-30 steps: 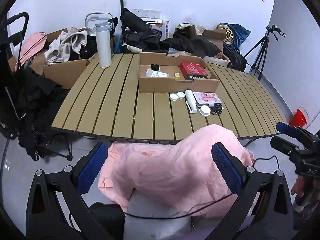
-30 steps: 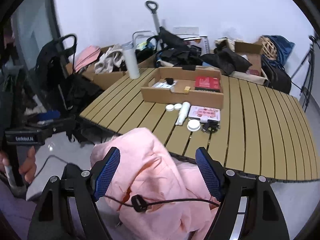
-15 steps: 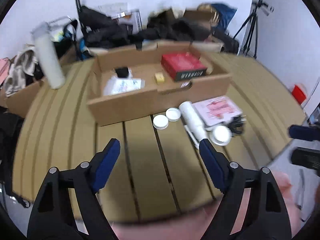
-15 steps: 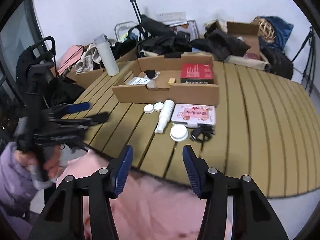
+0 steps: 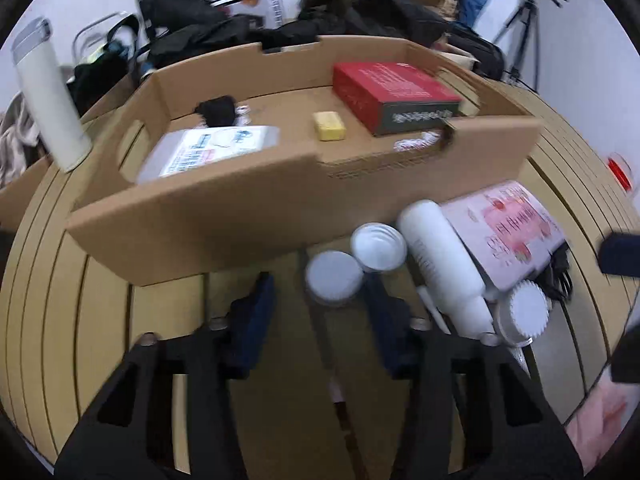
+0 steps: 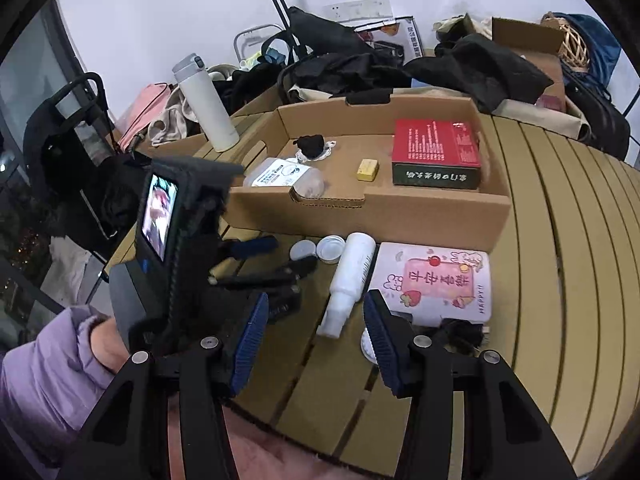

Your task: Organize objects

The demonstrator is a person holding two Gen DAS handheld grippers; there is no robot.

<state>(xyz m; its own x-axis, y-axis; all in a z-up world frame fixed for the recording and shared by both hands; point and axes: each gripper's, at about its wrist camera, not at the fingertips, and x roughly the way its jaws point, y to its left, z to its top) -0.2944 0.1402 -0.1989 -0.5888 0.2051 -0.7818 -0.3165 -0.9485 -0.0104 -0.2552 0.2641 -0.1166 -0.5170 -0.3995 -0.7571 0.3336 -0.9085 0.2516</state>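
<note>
My left gripper [image 5: 320, 316] hovers low over the slatted table [image 5: 168, 320], its jaws closing. A small white lid [image 5: 334, 278] lies just ahead between the fingertips, untouched. A second lid [image 5: 378, 246], a white bottle [image 5: 440, 256], a pink card box [image 5: 508, 228] and a ribbed white cap [image 5: 524, 314] lie to its right. My right gripper [image 6: 316, 340] stands open, and the neck end of the bottle [image 6: 348, 276] sits between its pads without contact. The left gripper [image 6: 280, 258] shows there beside the lid [image 6: 303, 249].
An open cardboard tray [image 5: 280, 208] behind the loose items holds a red box [image 5: 392, 88], a yellow block [image 5: 329, 125], a flat packet [image 5: 212, 148] and a black item [image 5: 218, 110]. A white flask [image 5: 48, 112] stands at far left. A black cable [image 6: 460, 330] lies near the card box [image 6: 436, 284].
Both grippers have moved forward and down, from above pink cloth to low over the table near the loose items. The left jaws have narrowed a lot, the right jaws somewhat.
</note>
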